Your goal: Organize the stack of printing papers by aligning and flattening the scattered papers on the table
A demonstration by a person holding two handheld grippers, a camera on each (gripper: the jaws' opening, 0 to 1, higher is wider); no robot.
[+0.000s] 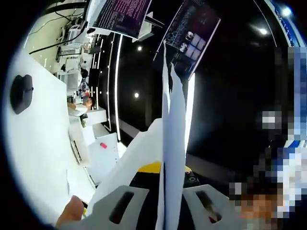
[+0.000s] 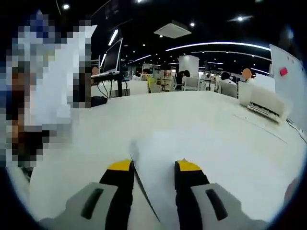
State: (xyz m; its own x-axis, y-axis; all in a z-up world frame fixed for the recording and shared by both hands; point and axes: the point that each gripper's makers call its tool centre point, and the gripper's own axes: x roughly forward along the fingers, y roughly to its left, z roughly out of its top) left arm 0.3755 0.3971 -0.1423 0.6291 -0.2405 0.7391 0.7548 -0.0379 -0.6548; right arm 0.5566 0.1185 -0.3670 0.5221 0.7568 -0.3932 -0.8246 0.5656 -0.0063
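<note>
Several white paper sheets [image 1: 173,124] stand edge-on in the left gripper view, rising from between the jaws of my left gripper [image 1: 170,168], which is shut on them. One sheet [image 1: 129,165] droops off to the left over the yellow jaw tip. In the right gripper view, my right gripper [image 2: 154,167] hovers low over the white table [image 2: 201,120], its yellow-tipped jaws apart. A white sheet [image 2: 156,182] lies between those jaws, its thin dark edge running close along the left jaw. No jaw visibly presses on it.
A person stands close, blurred, beside both grippers, with a hand [image 1: 71,211] near the left jaw. A black object [image 1: 21,93] lies on the table. Monitors [image 1: 122,14] stand behind it, and a white machine [image 2: 266,105] sits at the table's right side. People sit at desks far back.
</note>
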